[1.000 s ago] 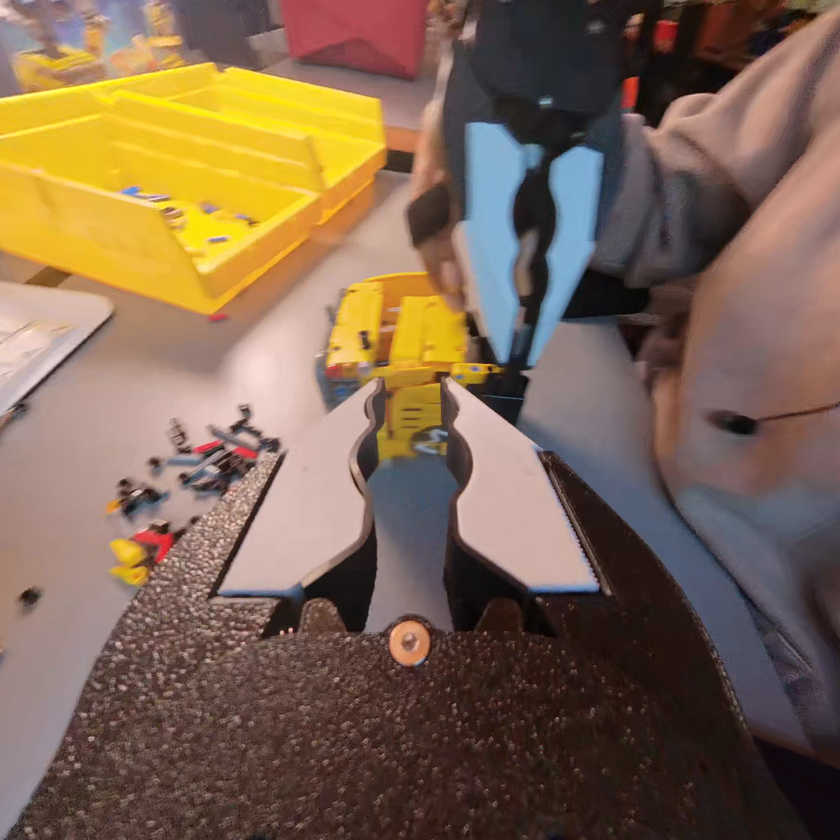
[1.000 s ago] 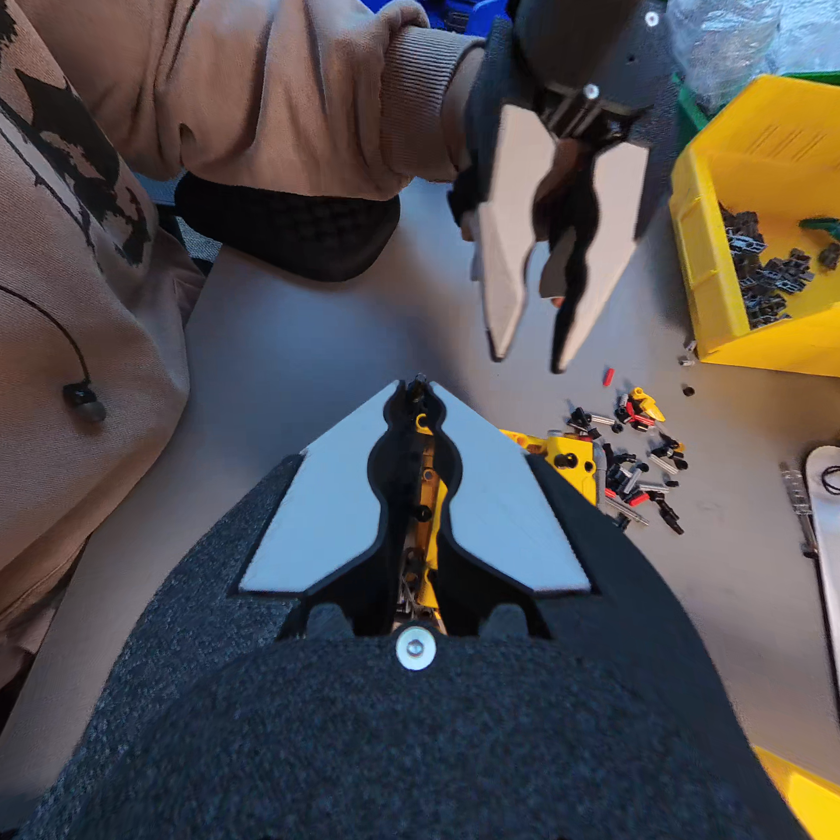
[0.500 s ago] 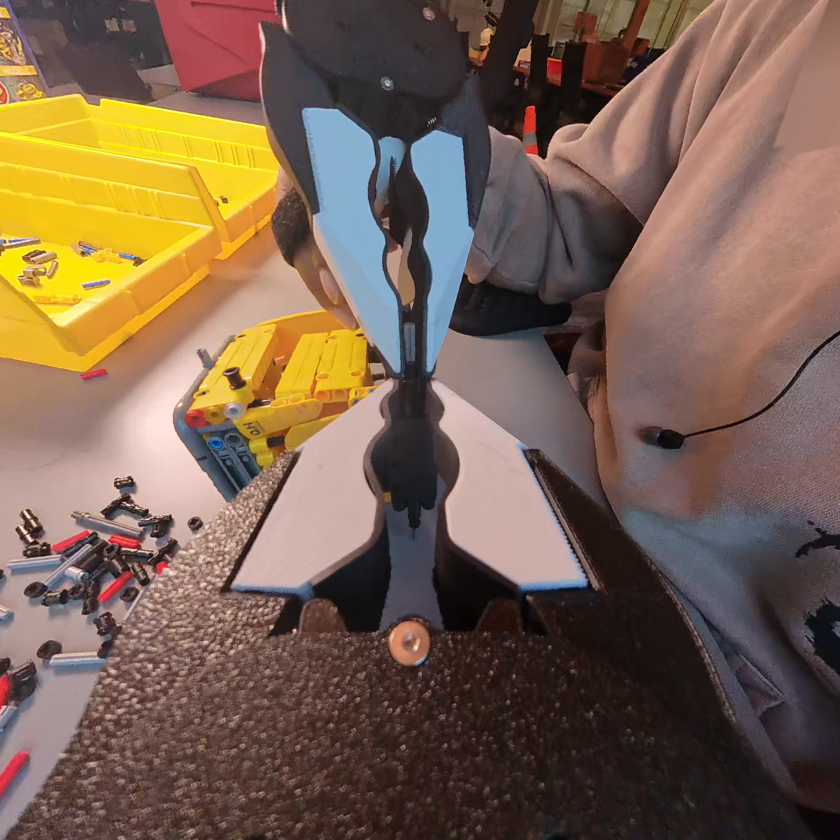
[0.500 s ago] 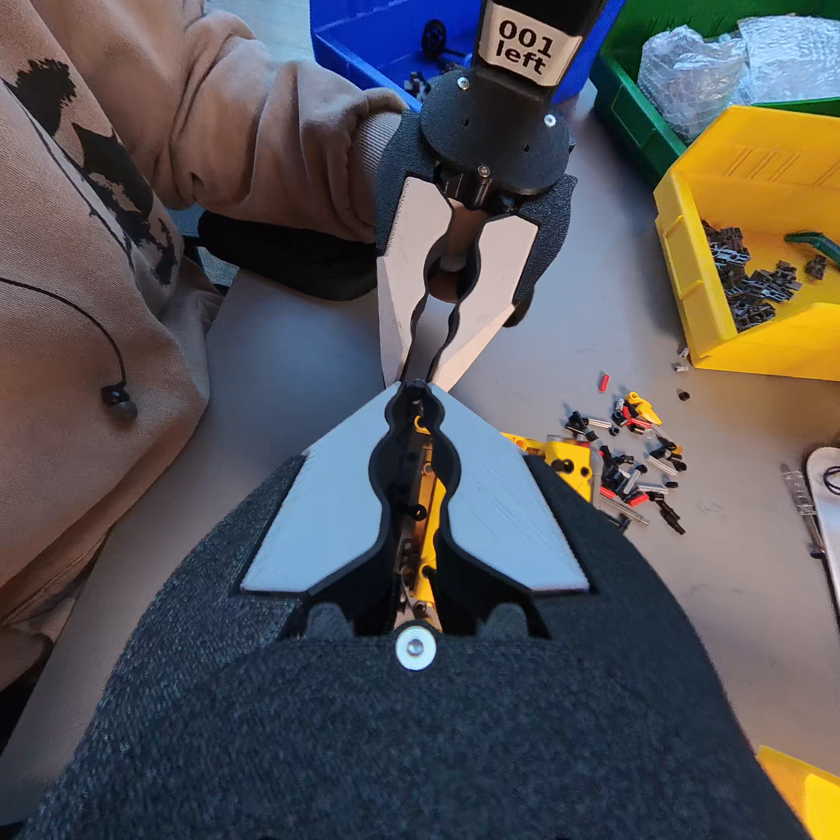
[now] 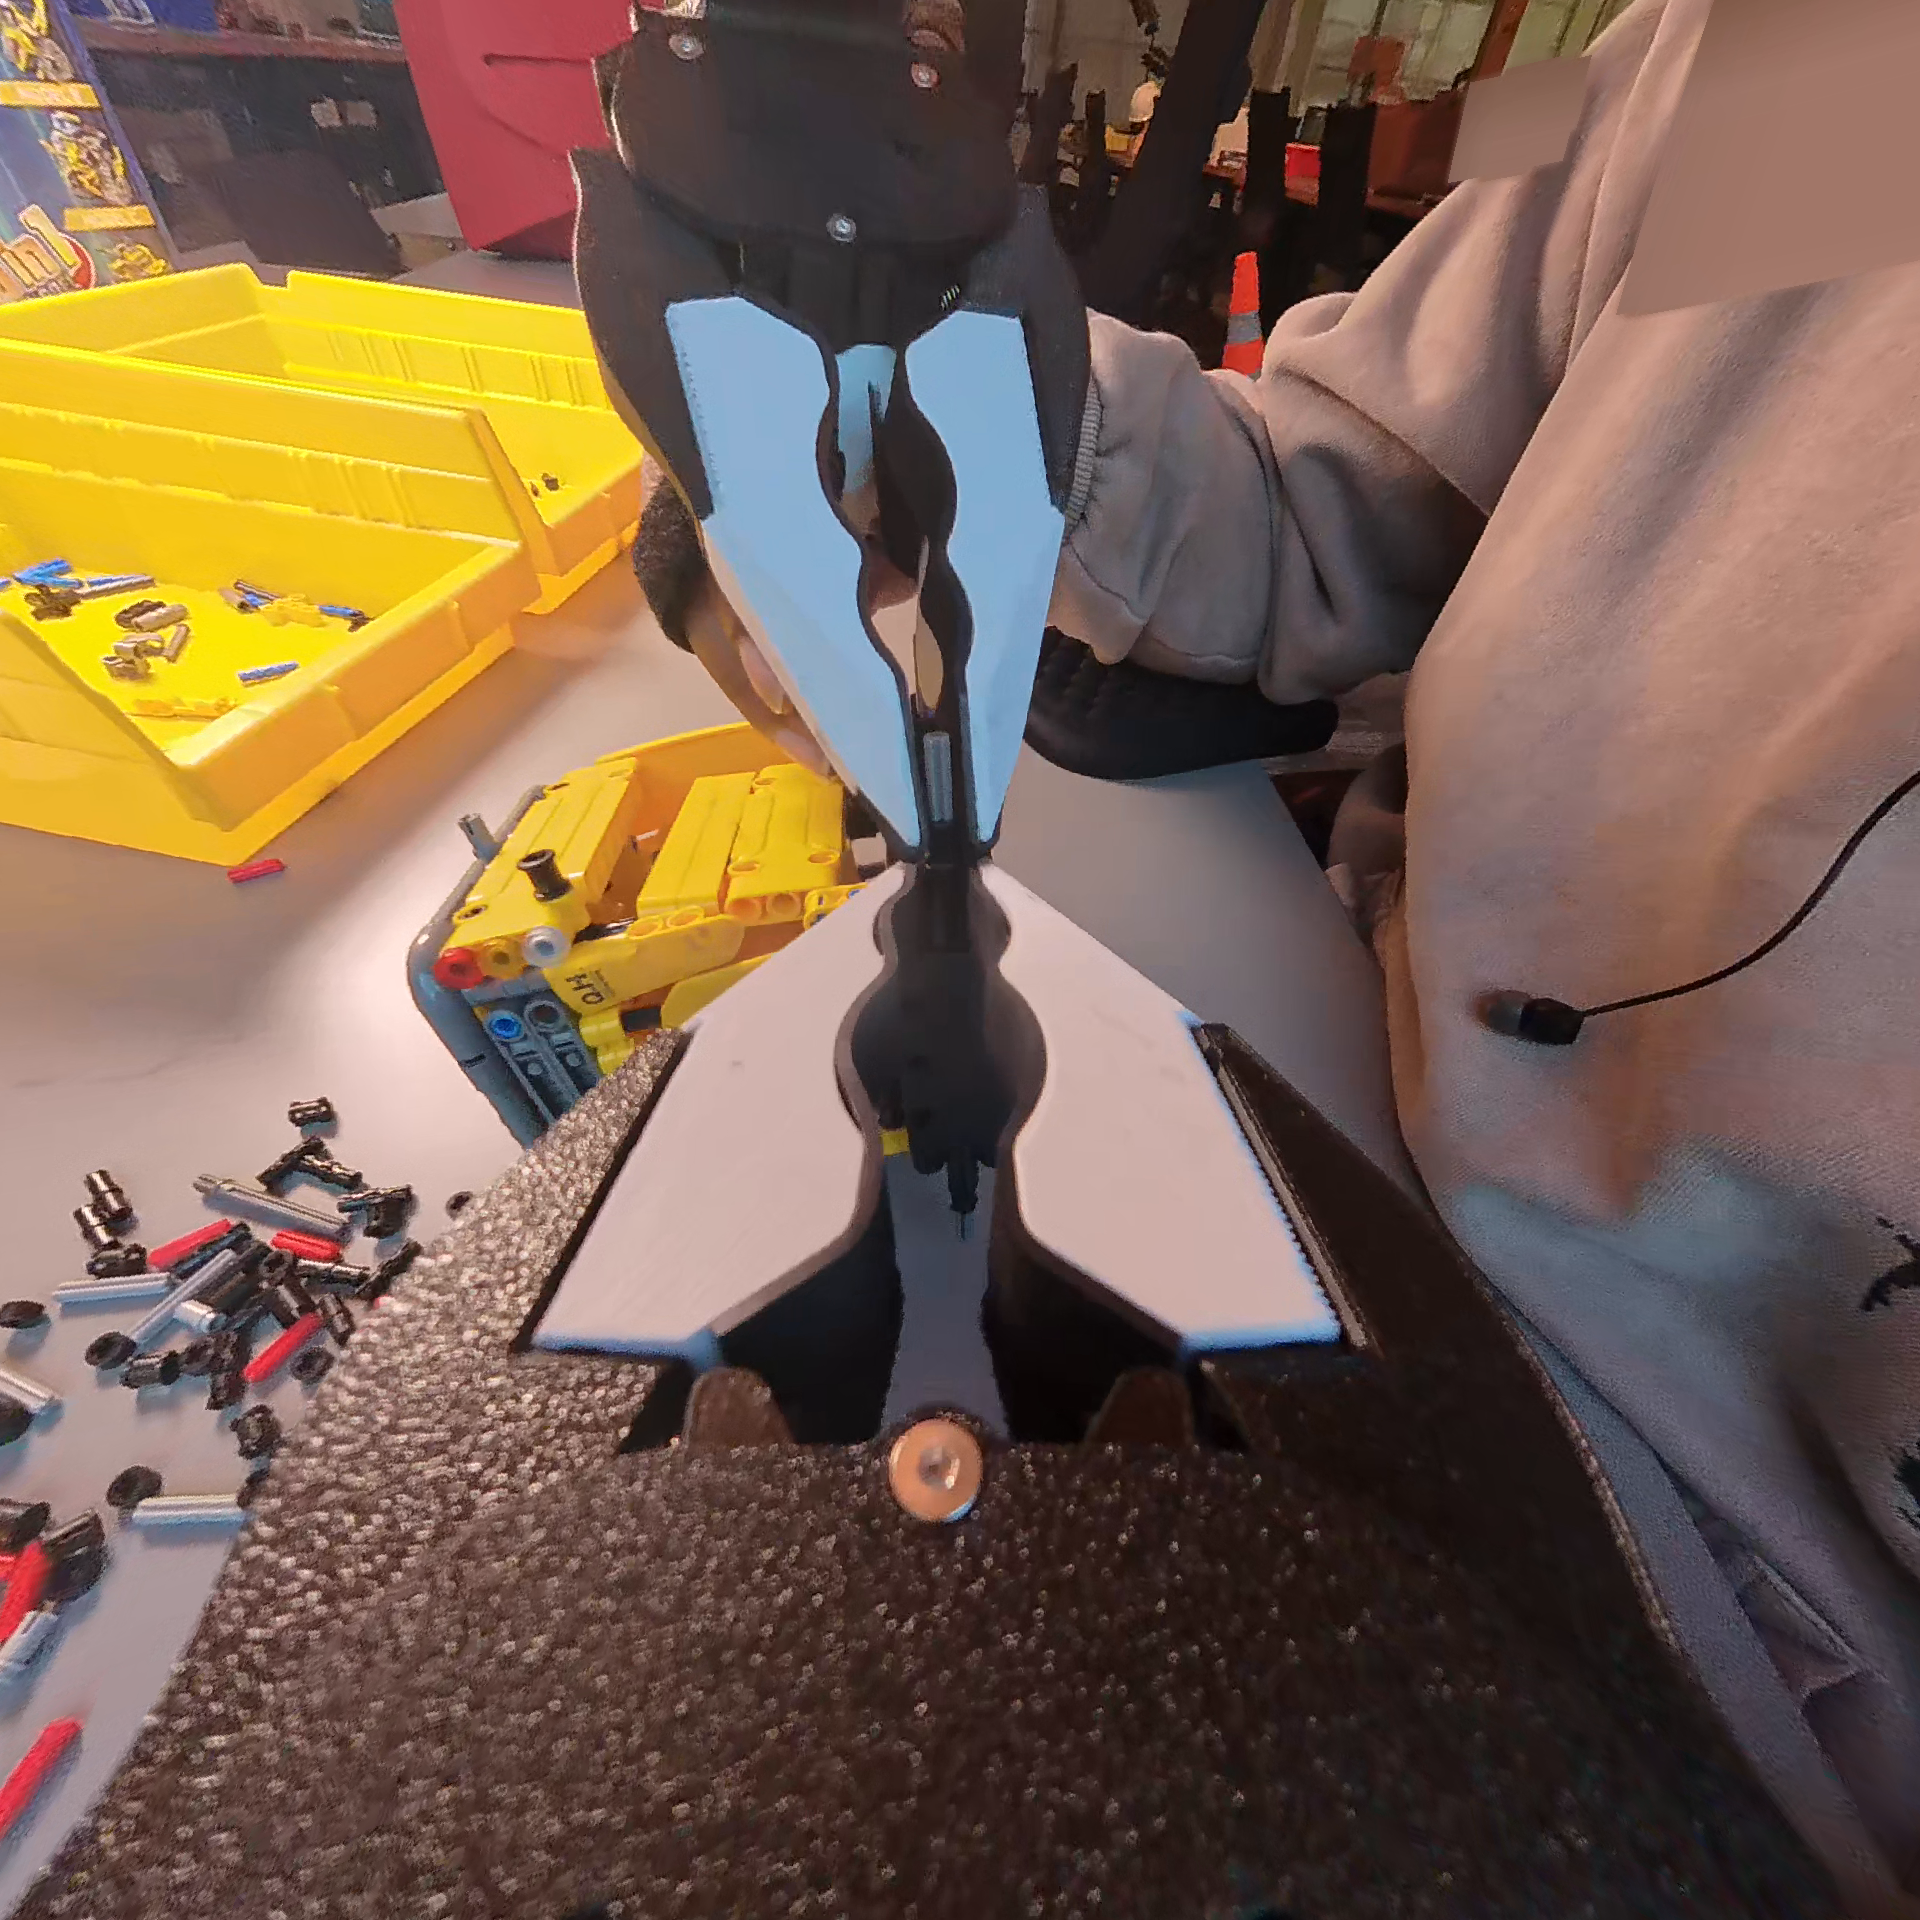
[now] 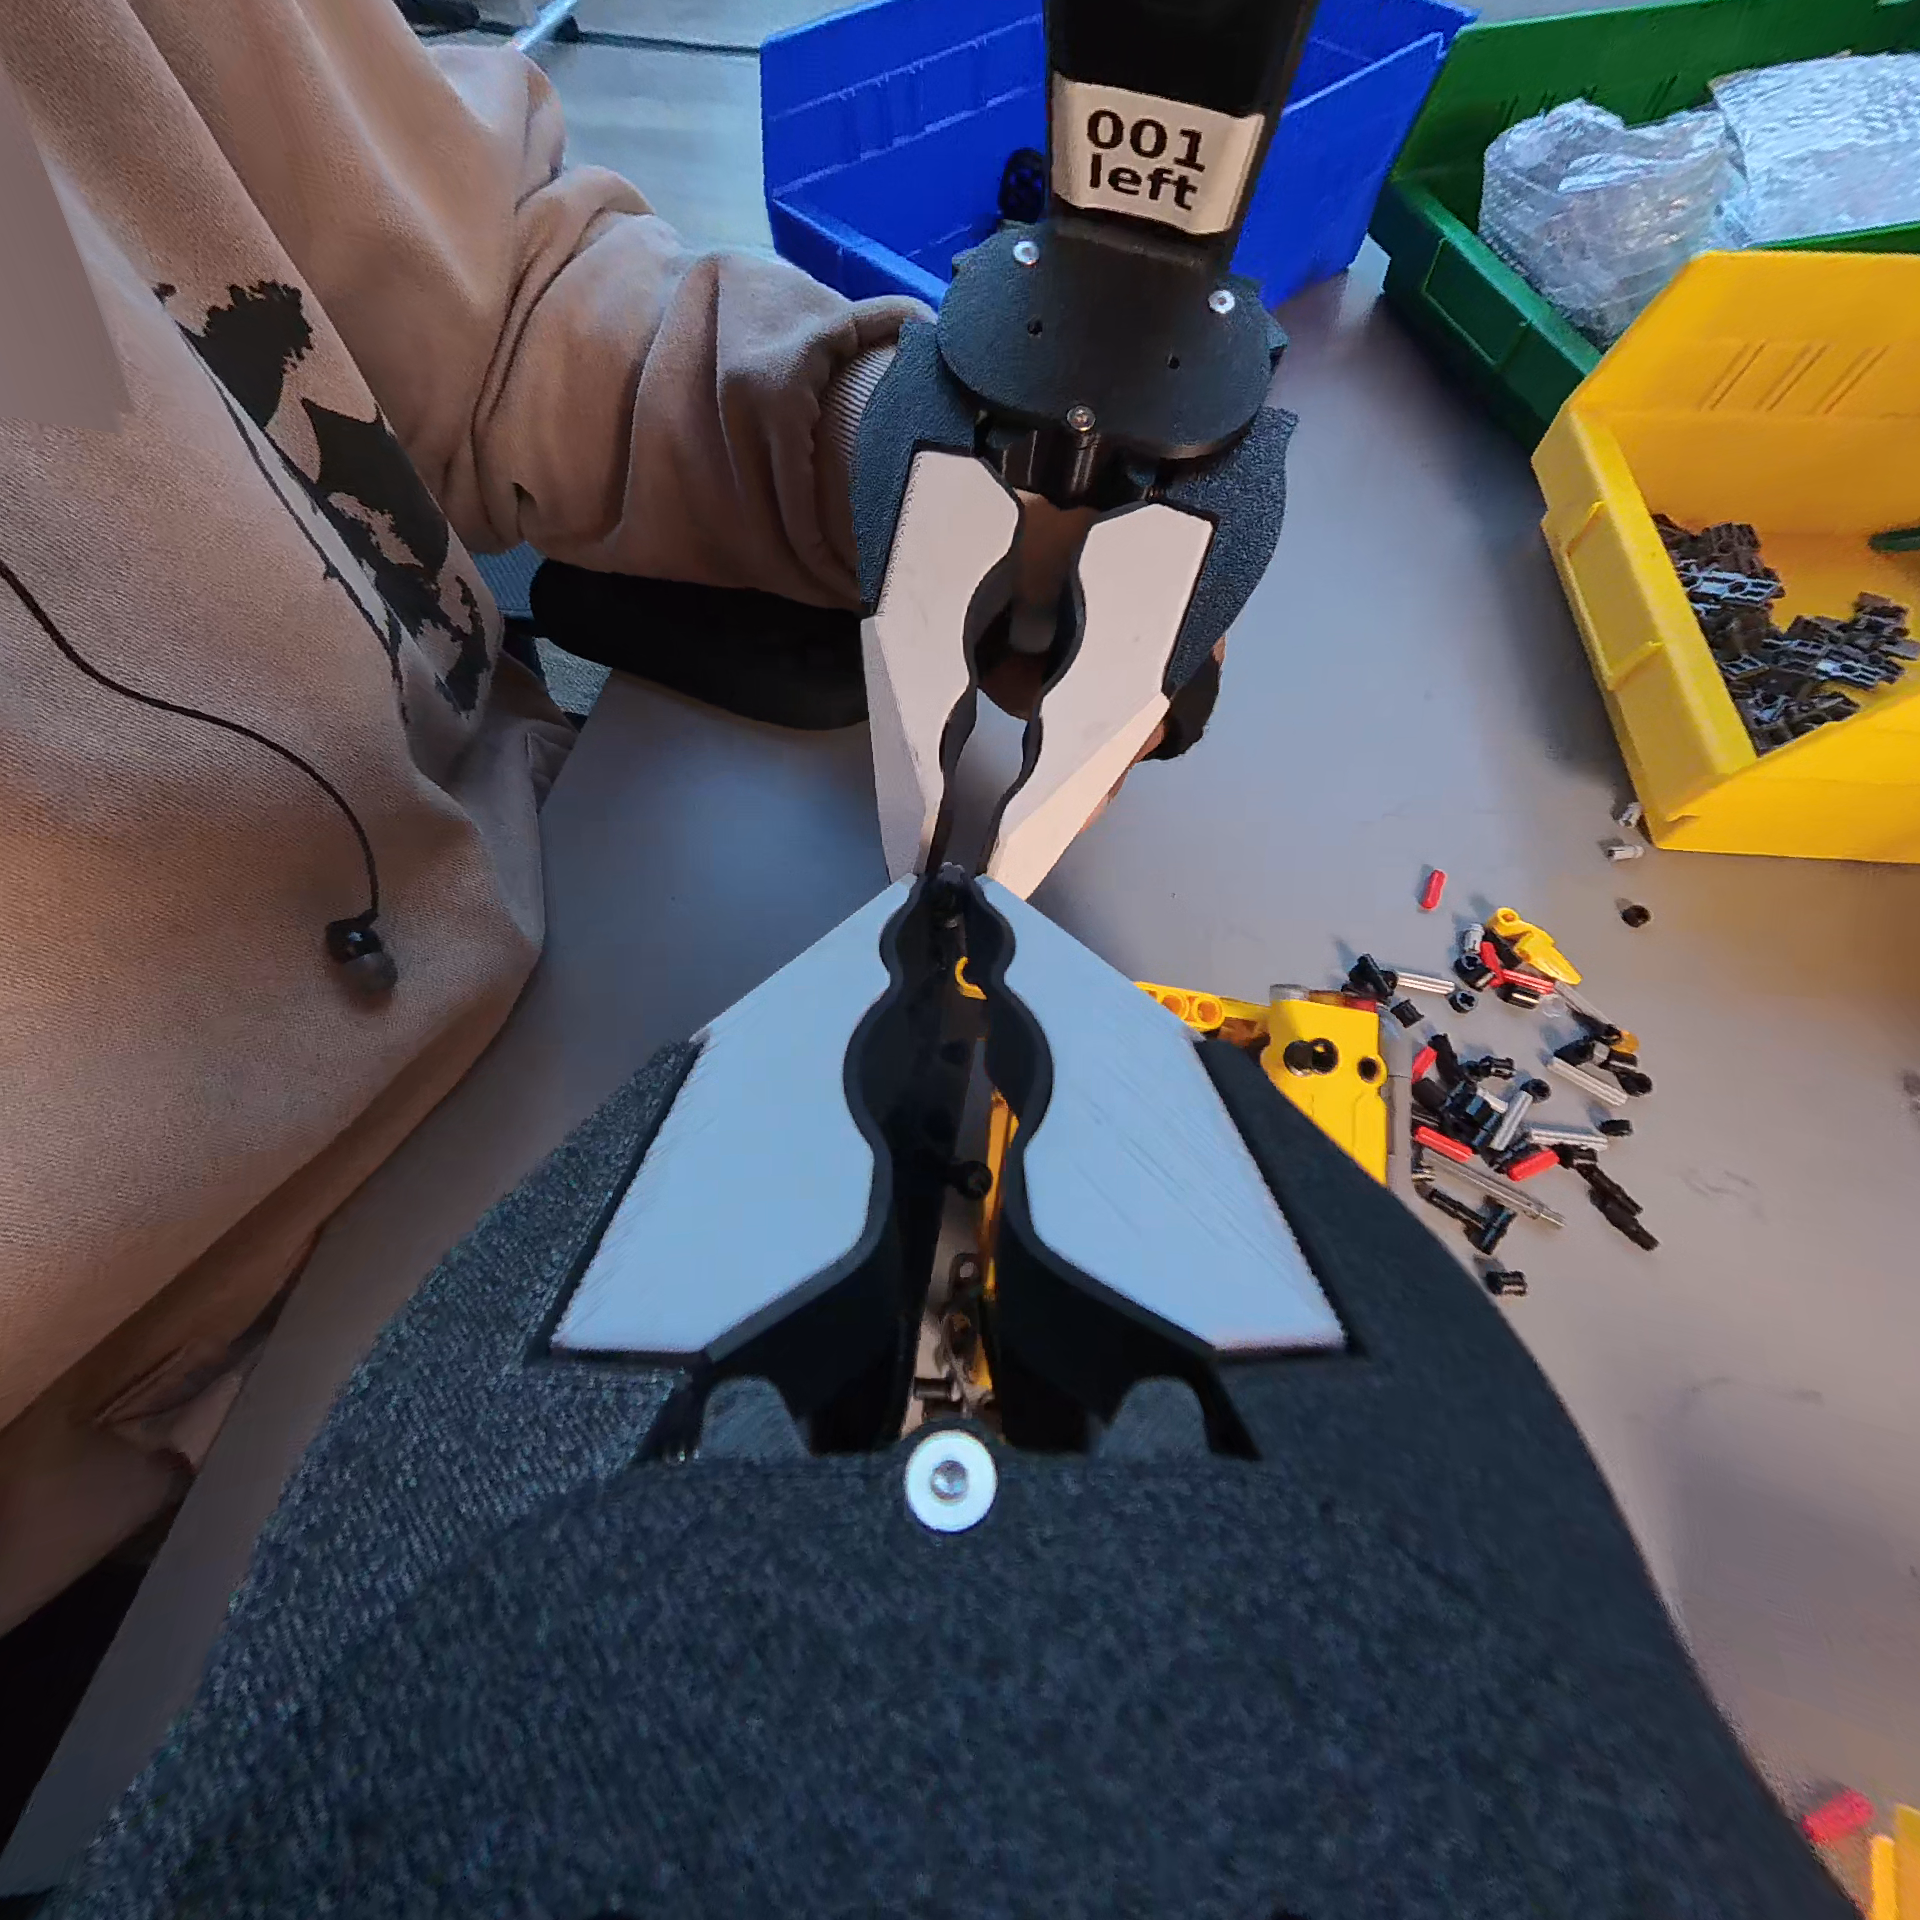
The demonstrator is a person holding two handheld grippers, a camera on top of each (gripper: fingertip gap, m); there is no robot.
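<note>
My left gripper (image 5: pixel 940 878) and right gripper (image 5: pixel 945 844) meet tip to tip above the grey table (image 5: pixel 208 987). Both are shut on one slim brick part. Its grey axle (image 5: pixel 938 774) shows between the right fingers. Its black end (image 5: pixel 940 1081), with a thin pin, sits inside the left jaws. In the right wrist view the right gripper (image 6: pixel 948 883) holds the black, yellow and grey part (image 6: pixel 940 1049) along its jaws, and the left gripper (image 6: pixel 964 868) comes down from above onto its tip. A yellow brick model (image 5: pixel 665 894) lies on the table just below and left.
Loose black, red and grey pins (image 5: pixel 229 1257) lie scattered left of the model, which also shows in the right wrist view (image 6: pixel 1320 1070). Yellow bins (image 5: pixel 260 499) stand at the back left. A yellow bin of black parts (image 6: pixel 1766 582), a blue bin (image 6: pixel 894 156) and a green bin (image 6: pixel 1507 281) stand beyond. The person's torso is close by. My two grippers' fingertips are within a few centimetres of each other.
One second ago my left gripper was open over the yellow model, apart from the right. The two have come together and the left has shut on the part's end; little moved since half a second ago.
</note>
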